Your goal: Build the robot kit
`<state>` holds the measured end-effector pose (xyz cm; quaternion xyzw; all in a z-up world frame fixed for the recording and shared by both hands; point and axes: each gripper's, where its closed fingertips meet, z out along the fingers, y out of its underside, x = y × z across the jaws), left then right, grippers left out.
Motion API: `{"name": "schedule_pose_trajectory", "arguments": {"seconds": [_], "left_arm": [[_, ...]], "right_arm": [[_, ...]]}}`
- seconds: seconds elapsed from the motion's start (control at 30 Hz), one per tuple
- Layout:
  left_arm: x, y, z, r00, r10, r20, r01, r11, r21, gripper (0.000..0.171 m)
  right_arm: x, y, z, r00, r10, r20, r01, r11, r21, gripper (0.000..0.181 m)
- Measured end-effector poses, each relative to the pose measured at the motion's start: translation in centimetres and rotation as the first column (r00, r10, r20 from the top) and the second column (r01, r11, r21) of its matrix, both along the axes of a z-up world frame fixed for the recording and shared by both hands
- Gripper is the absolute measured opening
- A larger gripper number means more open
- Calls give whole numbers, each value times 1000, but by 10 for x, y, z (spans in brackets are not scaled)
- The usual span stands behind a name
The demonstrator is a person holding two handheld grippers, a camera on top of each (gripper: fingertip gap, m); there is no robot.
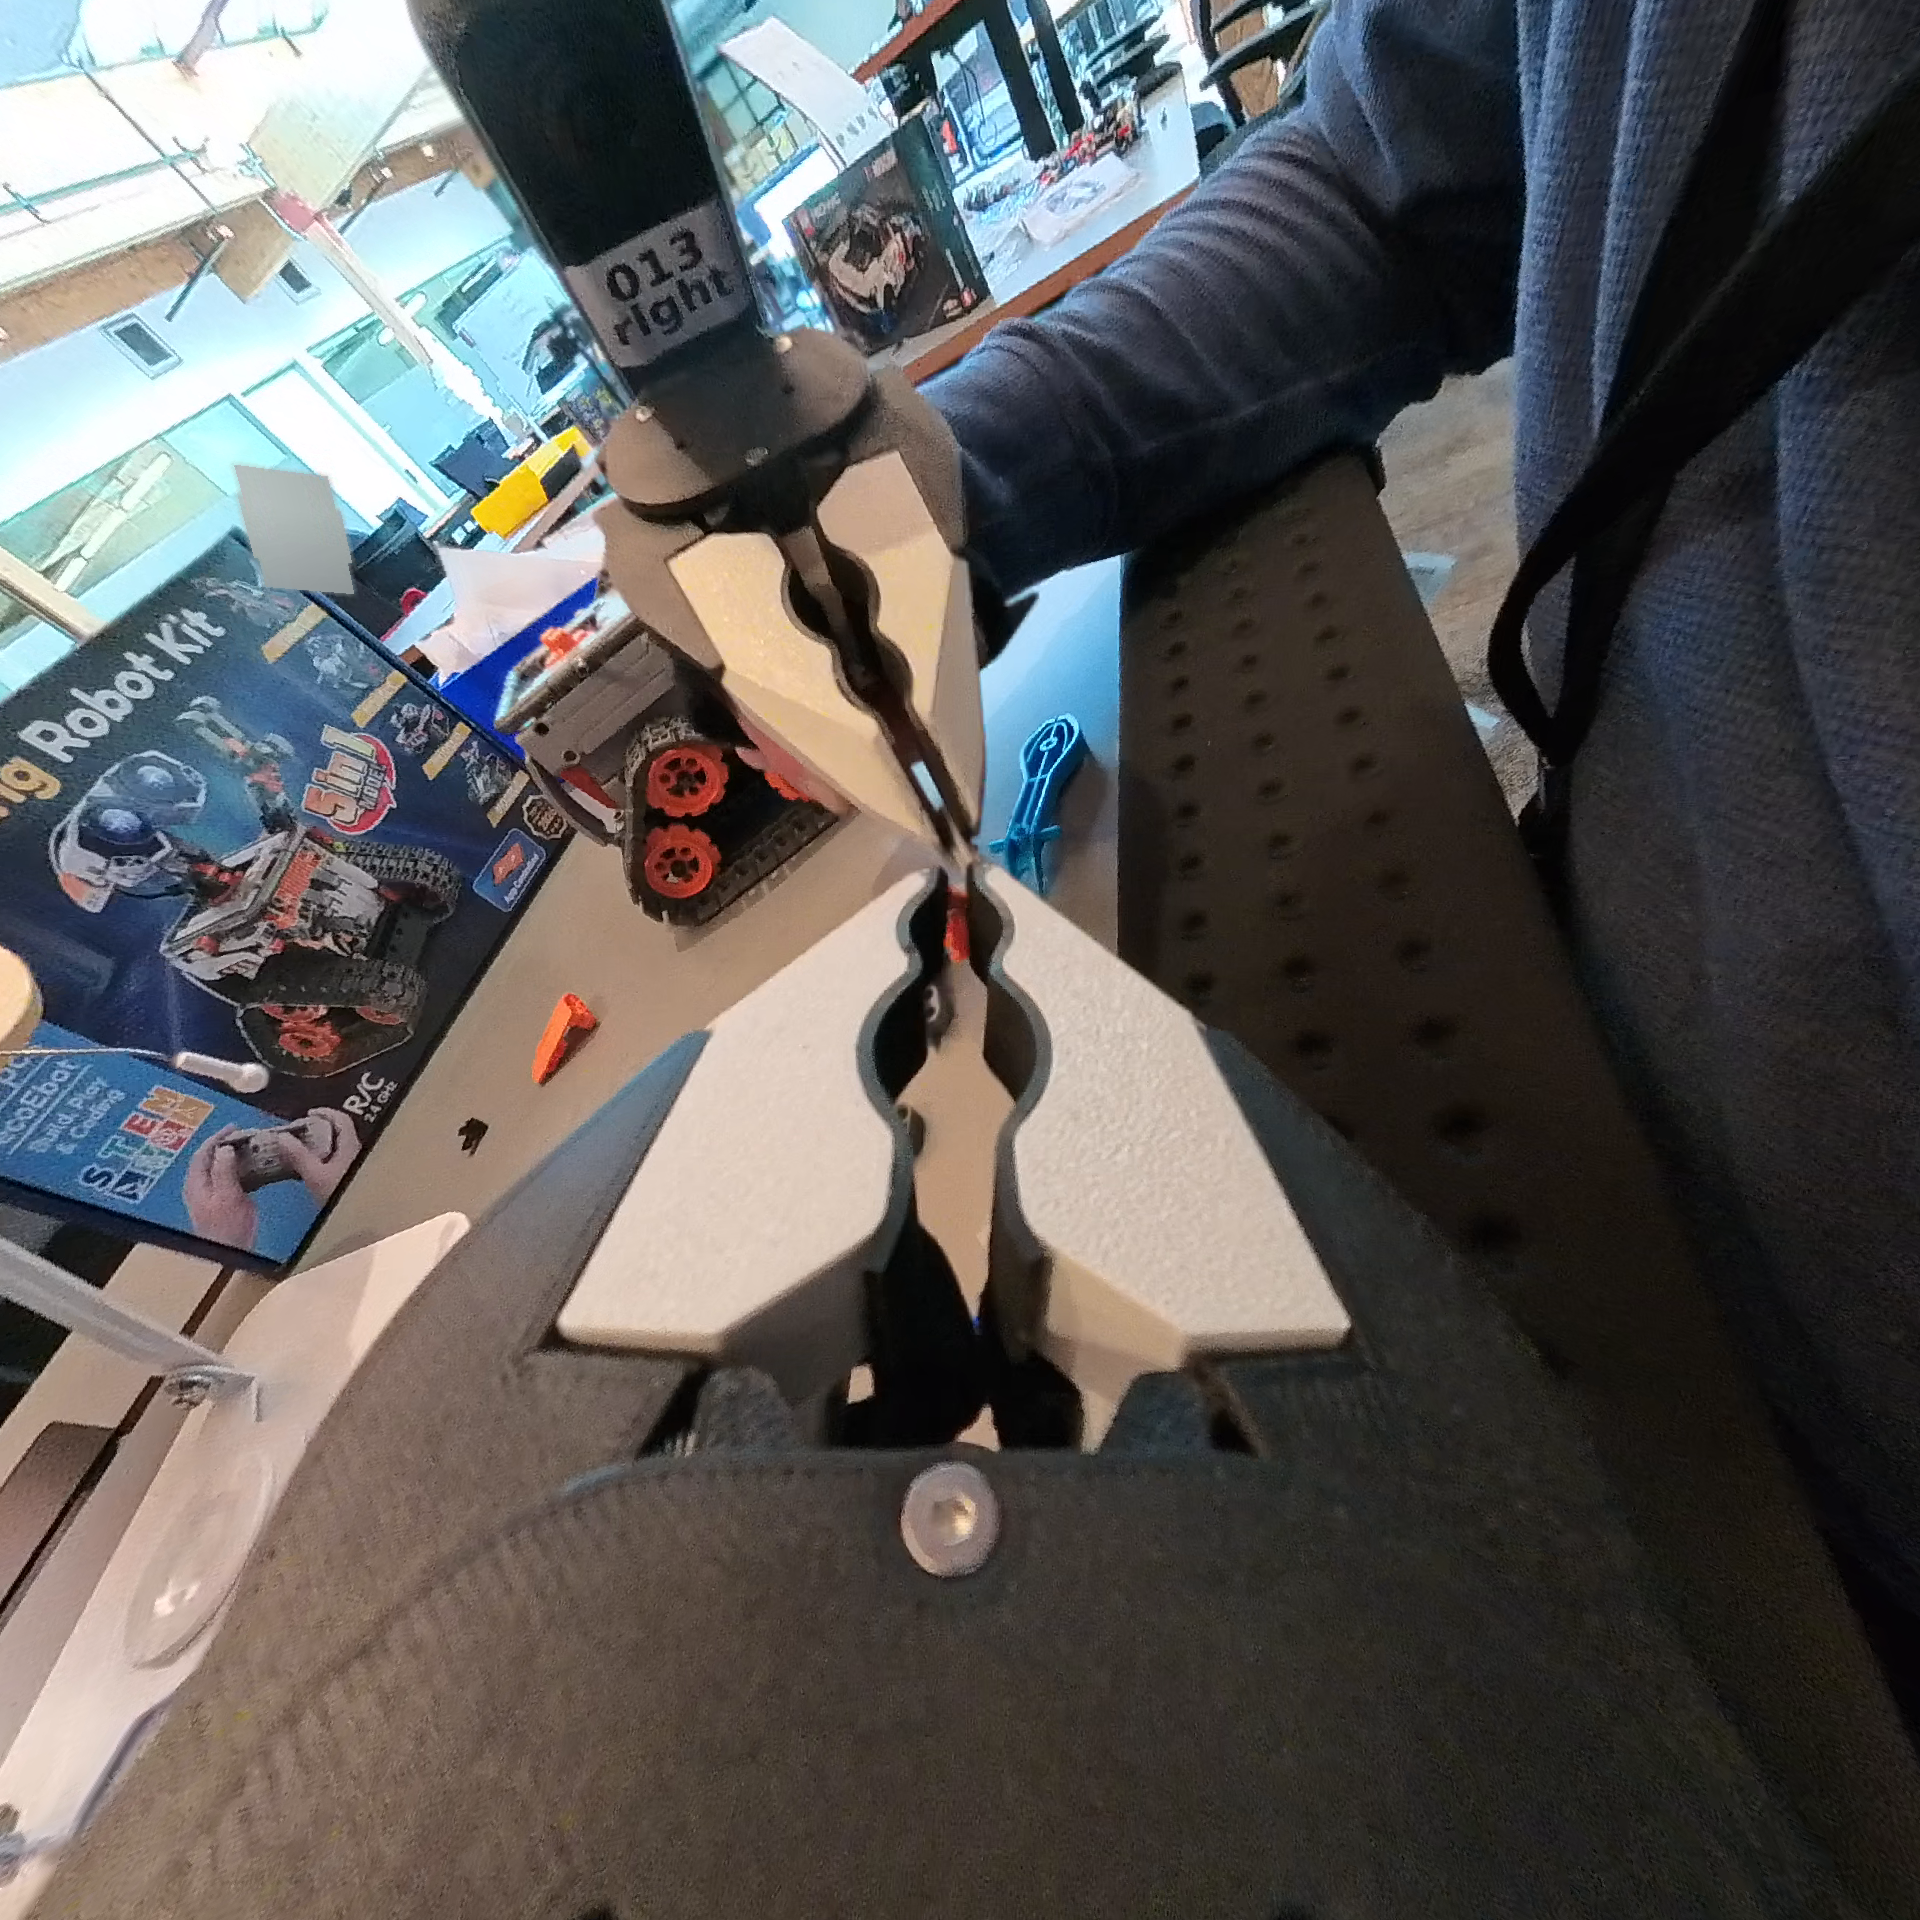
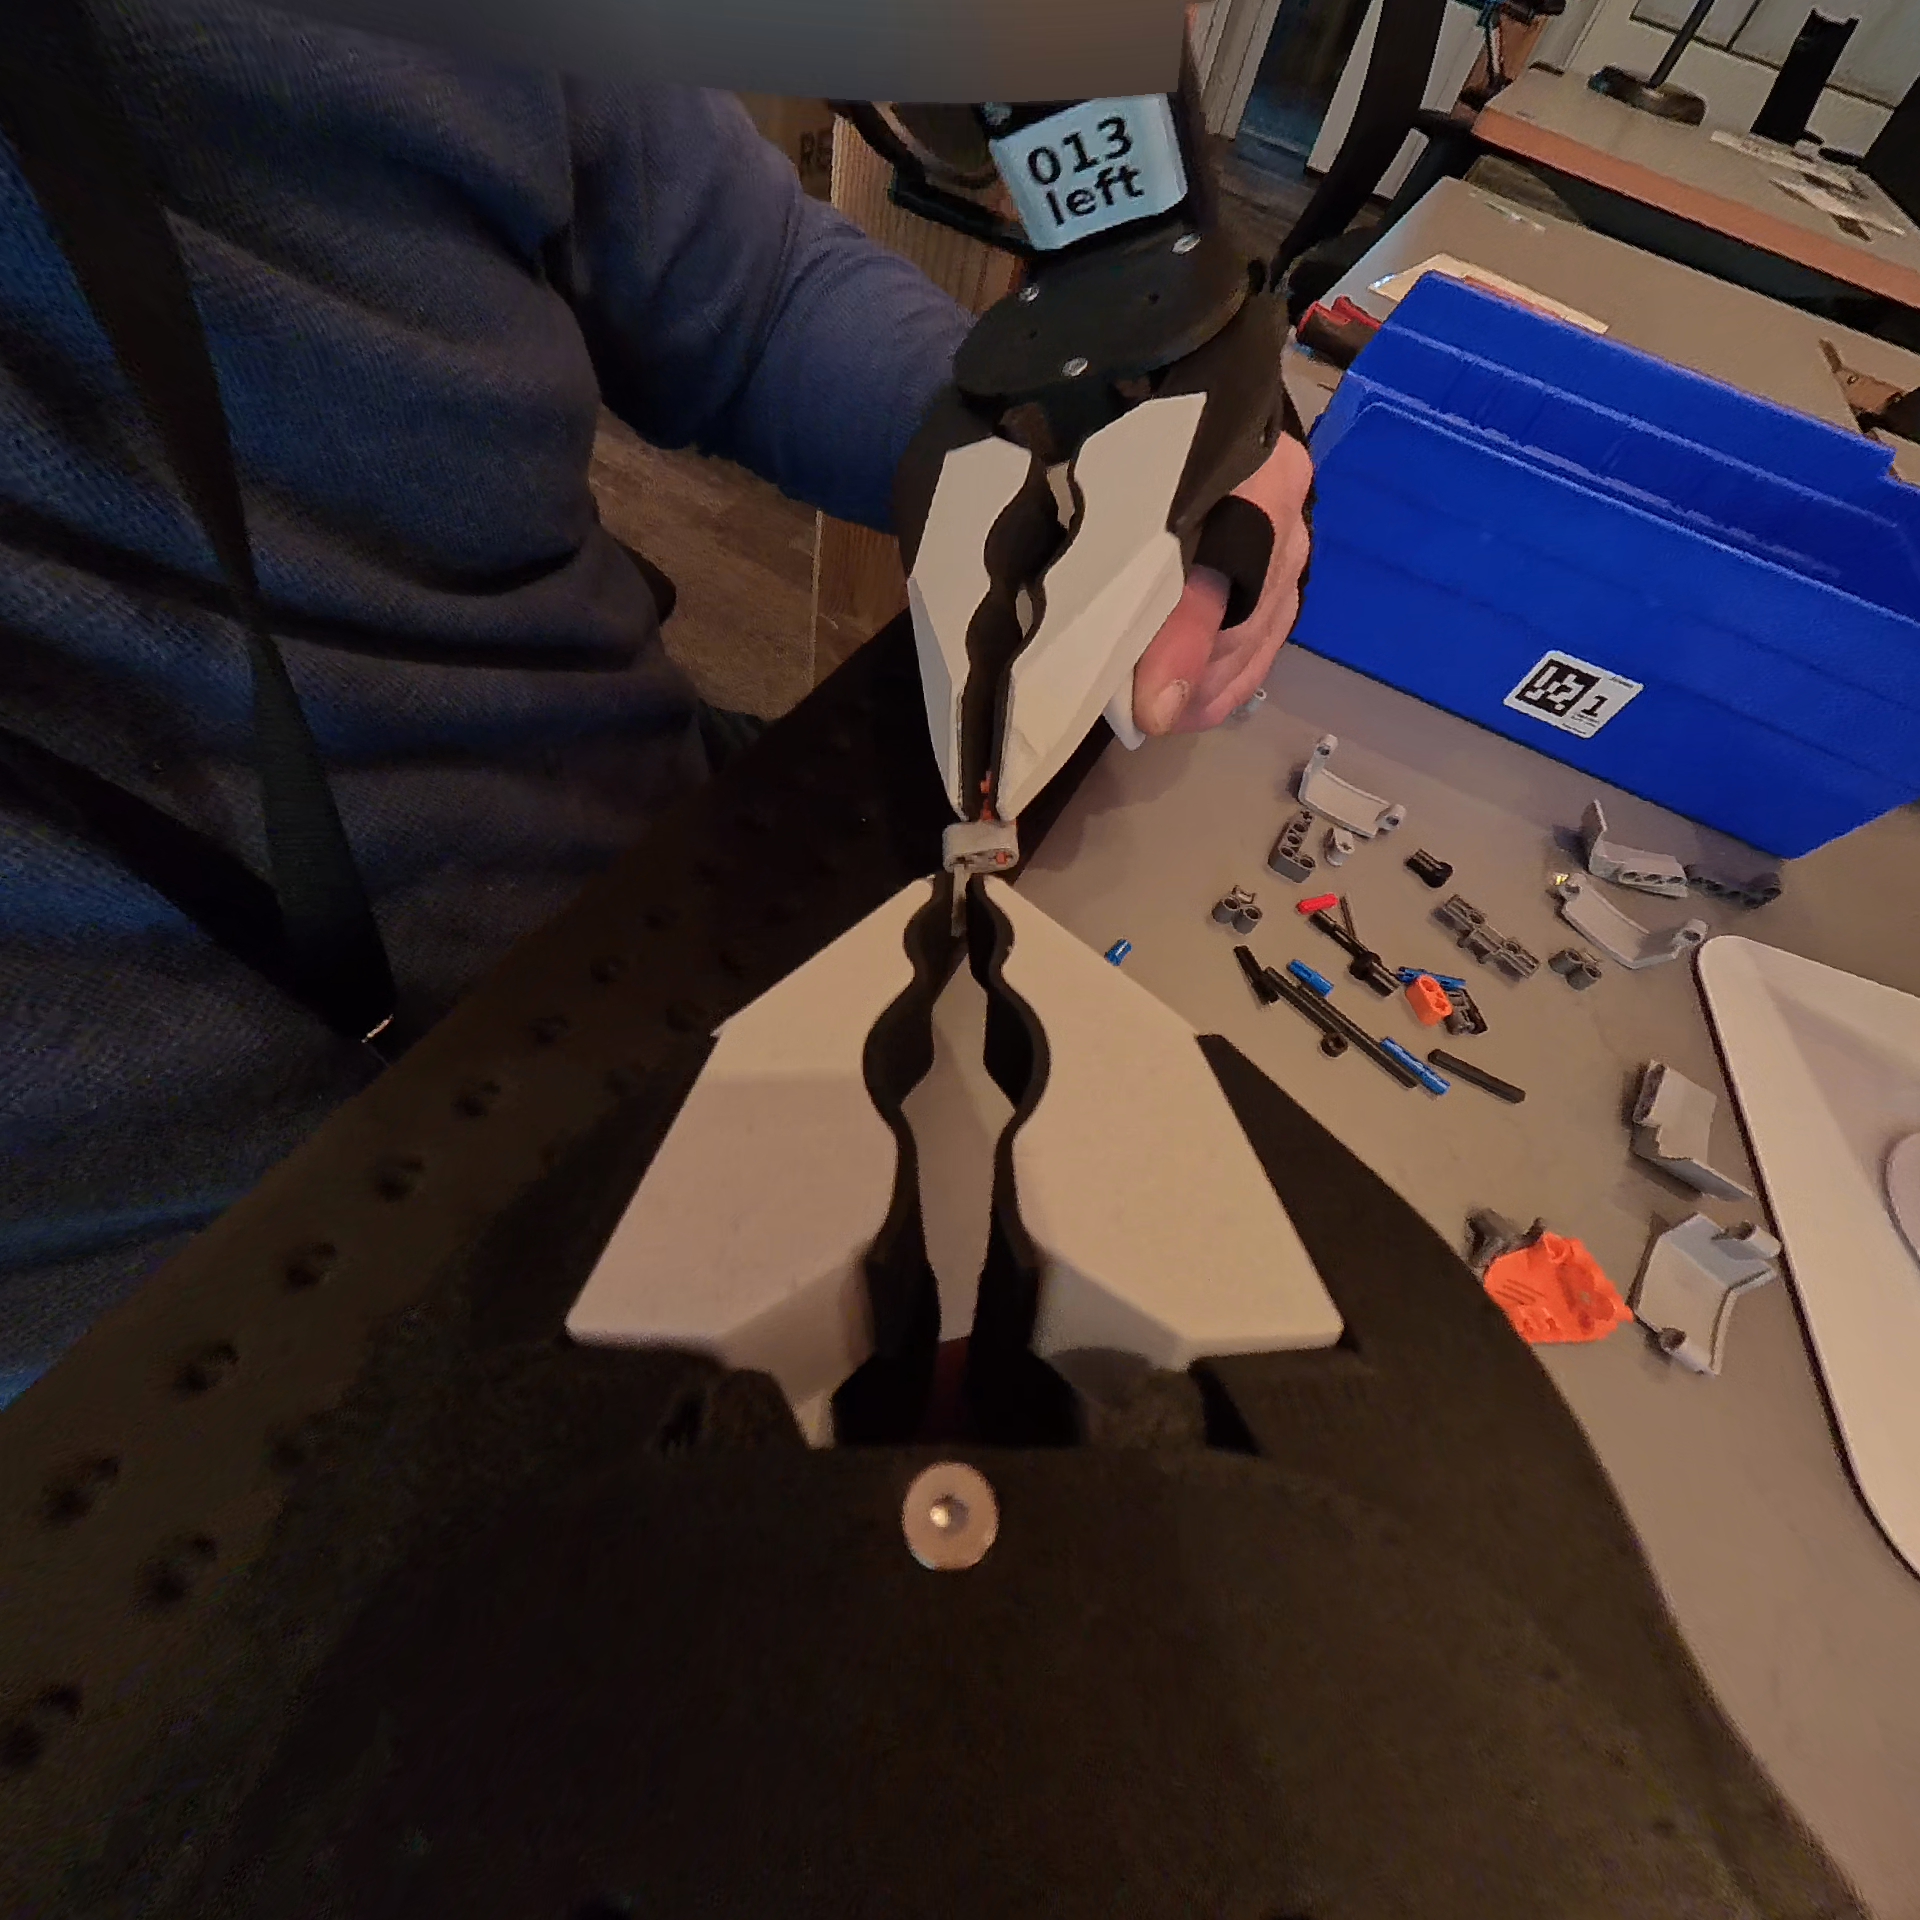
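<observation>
Both claws meet tip to tip at frame centre. Your left gripper (image 1: 954, 914) is pinched shut on a small orange pin (image 1: 956, 932); your right gripper (image 2: 961, 894) is pinched shut on a grey connector (image 2: 979, 843), whose hole shows orange where the pin appears to enter. Keep both squeezes firm, line the pin's axis with the hole, and push straight without twisting, so neither part slips. Beyond, in the left view, a tracked robot (image 1: 686, 774) sits upper-centre beside a kit box (image 1: 239, 904). In the right view, loose parts (image 2: 1455, 987) lie right of centre, below a blue bin (image 2: 1621, 582).
</observation>
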<state>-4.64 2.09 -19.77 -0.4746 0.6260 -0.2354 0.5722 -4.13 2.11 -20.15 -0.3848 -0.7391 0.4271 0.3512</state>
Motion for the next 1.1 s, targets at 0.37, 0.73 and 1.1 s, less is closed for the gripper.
{"name": "schedule_pose_trajectory", "arguments": {"seconds": [0.37, 0.73, 1.1], "left_arm": [[1, 13, -38, 987, 27, -161, -47, 991, -121, 2], [-3, 36, -88, 908, 63, -414, -167, 961, -219, 7], [-4, 38, -92, 851, 142, -505, -310, 913, -266, 24]], "right_arm": [[4, 9, -23, 994, -40, 102, 36, 998, 42, 0], [11, 24, -43, 976, -114, 187, 103, 992, 68, 0], [14, 27, -45, 974, -128, 185, 120, 991, 51, 0]]}}
